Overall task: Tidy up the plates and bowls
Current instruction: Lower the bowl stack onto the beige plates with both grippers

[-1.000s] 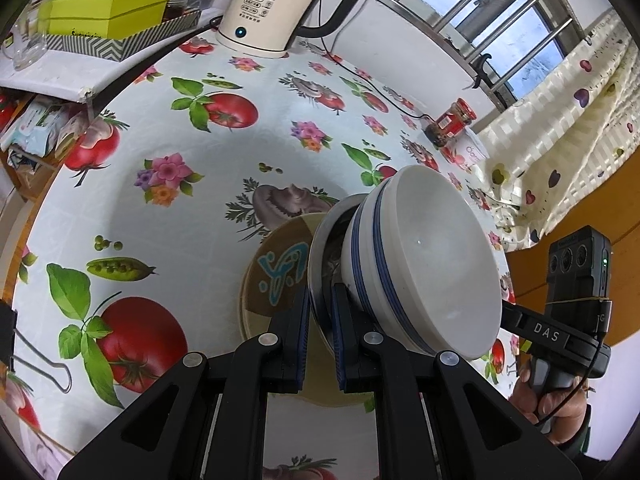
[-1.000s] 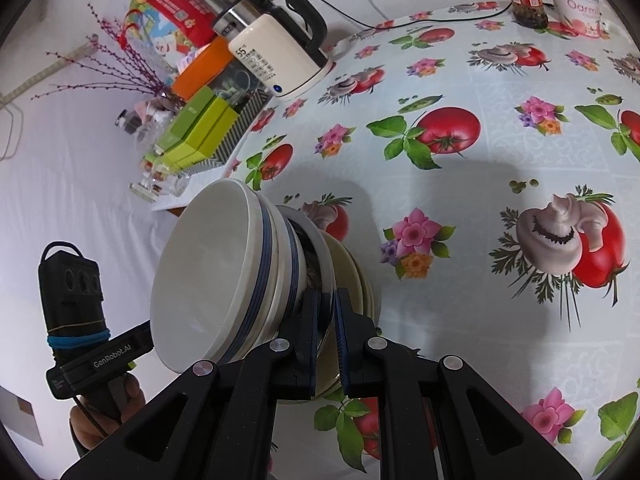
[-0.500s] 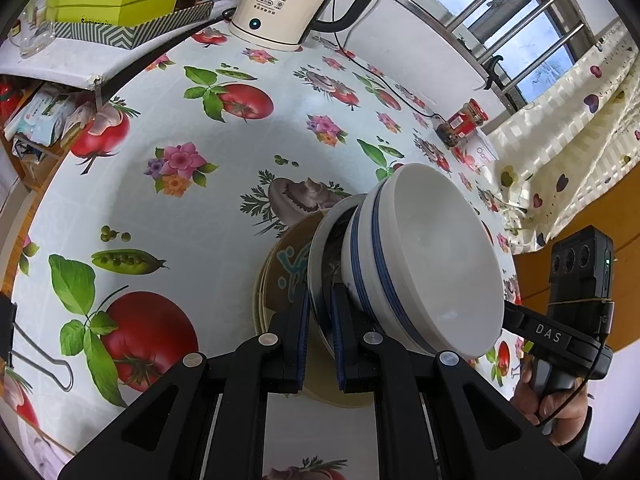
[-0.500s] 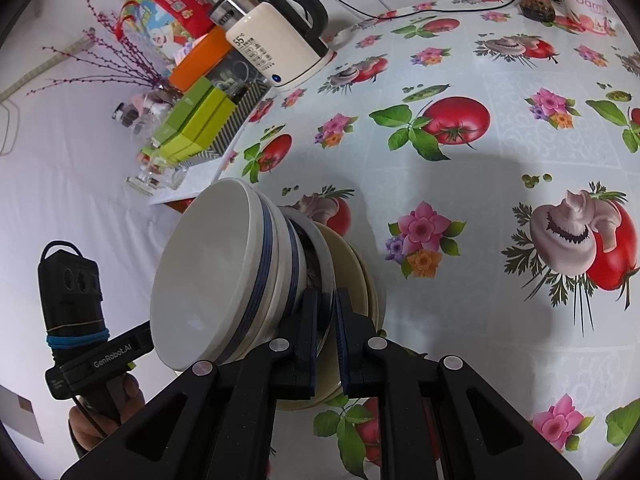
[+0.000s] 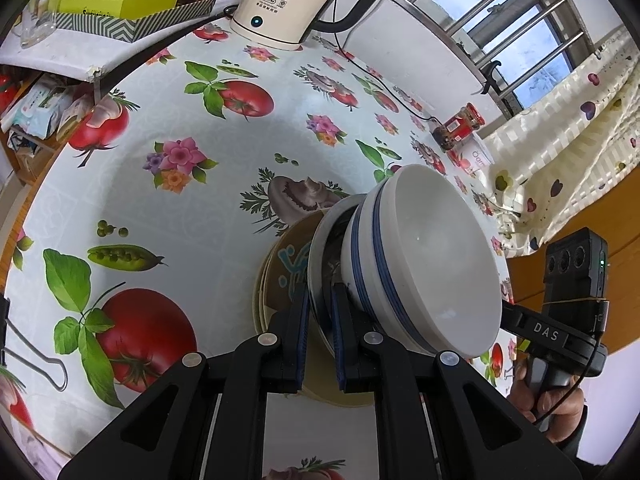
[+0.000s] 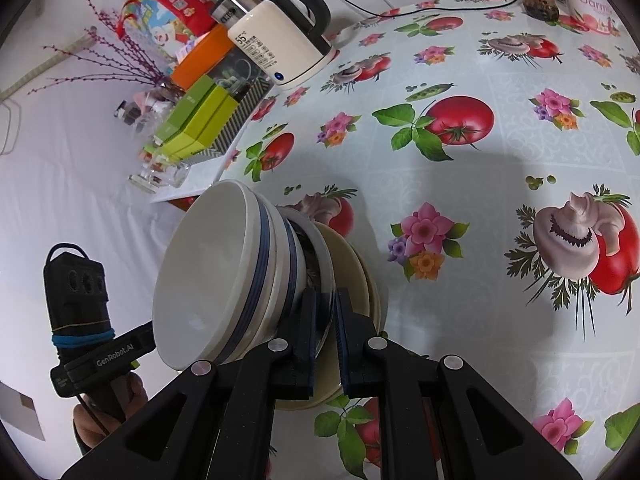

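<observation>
Gripping the same thin-rimmed grey plate [image 5: 320, 240] from opposite sides, the left gripper [image 5: 320, 328] and the right gripper [image 6: 324, 320] each have their jaws pinched nearly shut on its edge. On that plate sit 2 nested white bowls with blue bands [image 5: 420, 256], and the fisheye makes the stack look tipped. Directly below it lies a cream plate with a blue painted motif [image 5: 288, 264], resting on the tablecloth printed with tomatoes, mushrooms and flowers [image 5: 160, 208]. Whether the grey plate already touches the cream one I cannot tell; the gap between them looks slight.

Judged from this, the step in hand is settling the loaded plate onto the cream plate. It should go well if both hands stay level with each other, since the bowls ride loose and any tilt could slide them off. Centring the grey plate over the cream one before either pair of jaws eases off seems wise, and both should release together. The lower fingers sit between the 2 plates, so they will need to slip out sideways rather than lift.

Around the stack, a cream electric kettle with a black handle [image 6: 280, 40] stands at the far side, its cord trailing across the cloth. Lime-green boxes [image 6: 196, 124] rest beside it, and a red-labelled jar [image 5: 460, 126] stands near the window. All are well apart from the stack; nothing blocks the set-down.
</observation>
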`<state>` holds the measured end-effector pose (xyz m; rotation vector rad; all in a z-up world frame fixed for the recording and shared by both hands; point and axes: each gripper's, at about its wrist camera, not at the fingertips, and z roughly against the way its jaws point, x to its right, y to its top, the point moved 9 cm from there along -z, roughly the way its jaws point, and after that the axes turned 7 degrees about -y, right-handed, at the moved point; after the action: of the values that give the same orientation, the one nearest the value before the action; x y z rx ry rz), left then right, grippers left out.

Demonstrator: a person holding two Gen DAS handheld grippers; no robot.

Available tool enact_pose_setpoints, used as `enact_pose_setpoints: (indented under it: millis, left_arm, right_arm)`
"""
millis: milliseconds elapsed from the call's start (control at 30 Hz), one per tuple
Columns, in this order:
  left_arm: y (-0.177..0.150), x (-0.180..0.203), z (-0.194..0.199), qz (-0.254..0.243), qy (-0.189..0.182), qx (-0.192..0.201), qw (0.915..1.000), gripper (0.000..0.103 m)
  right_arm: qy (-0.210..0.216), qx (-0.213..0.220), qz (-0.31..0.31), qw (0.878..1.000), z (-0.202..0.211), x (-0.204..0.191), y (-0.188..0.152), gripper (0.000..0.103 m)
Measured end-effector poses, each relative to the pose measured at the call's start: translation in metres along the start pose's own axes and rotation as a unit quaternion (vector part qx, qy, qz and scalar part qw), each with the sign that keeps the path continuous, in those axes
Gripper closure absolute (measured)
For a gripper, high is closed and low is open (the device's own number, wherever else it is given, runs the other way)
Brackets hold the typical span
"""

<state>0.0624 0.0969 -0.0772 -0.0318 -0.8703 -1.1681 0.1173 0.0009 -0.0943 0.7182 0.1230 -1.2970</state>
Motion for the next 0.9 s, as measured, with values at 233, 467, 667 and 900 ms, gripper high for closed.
enact_pose_setpoints:
  millis: [233, 467, 667, 900]
  left_arm:
    - [-0.0006, 0.0013, 0.0005, -0.001, 0.003, 0.003, 1.0000, 0.093]
    - [-0.0013, 0.0002, 0.0029, 0.000, 0.013, 0.005, 0.9999, 0.093]
    - [-0.0013, -0.0005, 0.0034, 0.000, 0.014, 0.006, 0.9999, 0.093]
    - [-0.0008, 0.0003, 0.0054, -0.008, 0.021, 0.011, 0.9997, 0.091]
  right_arm:
    - [-0.001, 0.000, 0.002, 1.000, 0.0001, 0.0000, -0.0007, 0.092]
    - [-0.009, 0.002, 0.012, 1.000, -0.0005, -0.0021, -0.0032, 0.092]
    - [-0.004, 0.000, 0.012, 1.000, -0.0014, -0.0030, -0.0036, 0.092]
    - [-0.007, 0.002, 0.010, 1.000, 0.0005, 0.0000, -0.0037, 0.087]
